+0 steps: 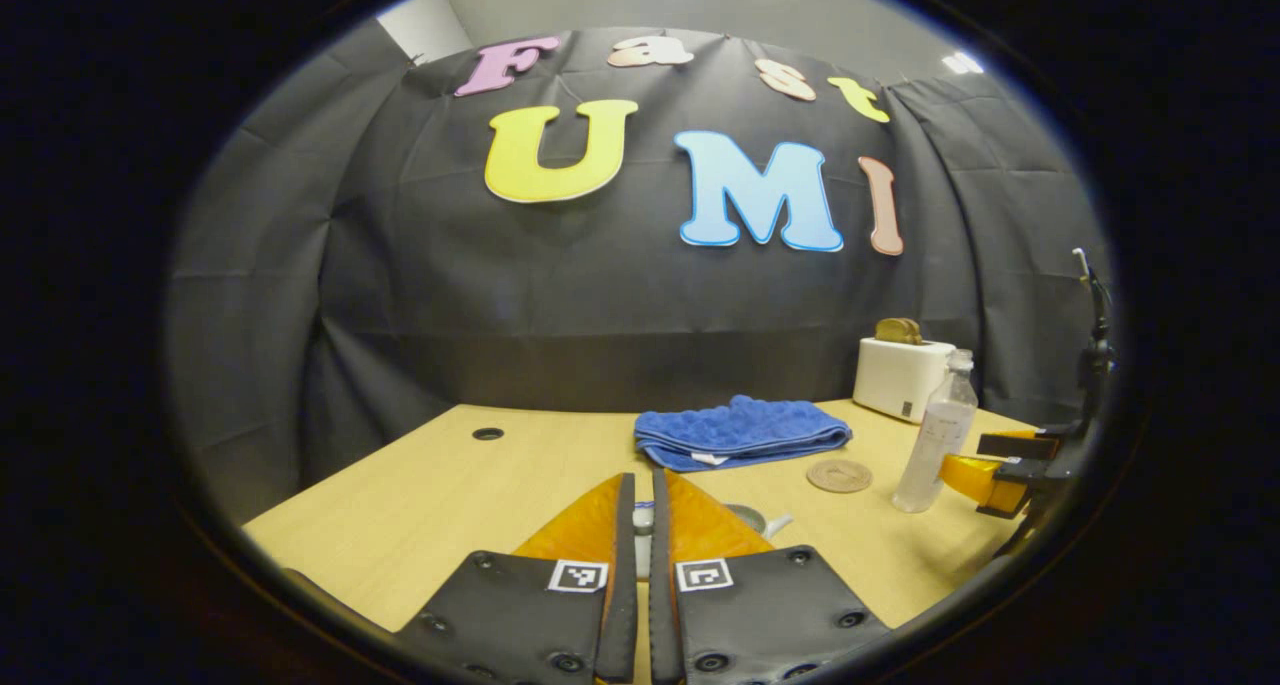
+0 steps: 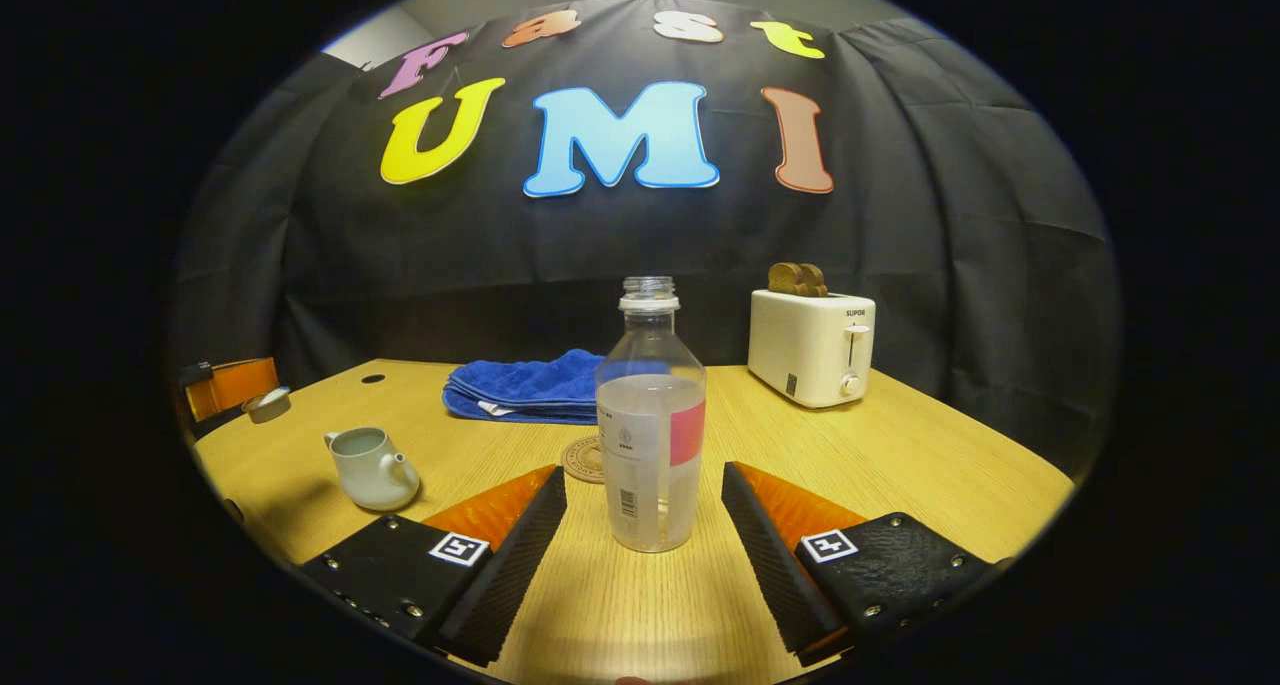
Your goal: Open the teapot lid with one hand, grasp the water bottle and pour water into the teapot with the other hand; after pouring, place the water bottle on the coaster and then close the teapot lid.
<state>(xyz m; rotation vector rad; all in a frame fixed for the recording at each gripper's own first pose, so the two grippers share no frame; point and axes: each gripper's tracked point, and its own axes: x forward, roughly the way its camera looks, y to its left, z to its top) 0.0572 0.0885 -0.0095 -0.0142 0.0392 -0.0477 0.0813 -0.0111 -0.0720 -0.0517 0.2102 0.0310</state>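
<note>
The clear water bottle [image 2: 650, 435], uncapped and partly filled, stands on the wooden table [image 2: 900, 465] between the fingers of my open right gripper [image 2: 645, 480]; neither finger touches it. In the right gripper view, the pale teapot [image 2: 370, 468] sits at the left with its top open. Beyond it, my left gripper [image 2: 225, 390] holds the lid [image 2: 268, 403] up in the air. In the left gripper view, my left gripper [image 1: 641, 480] is shut on the small white lid [image 1: 643, 518], and the teapot [image 1: 750, 518] peeks out behind its fingers. The round coaster [image 1: 839, 475] lies left of the bottle [image 1: 935, 435], with the right gripper [image 1: 1005, 470] beside it.
A folded blue towel [image 2: 520, 383] lies at the back of the table behind the coaster [image 2: 585, 458]. A white toaster [image 2: 810, 345] with bread in it stands at the back right. A small hole [image 1: 488, 433] marks the table's far left.
</note>
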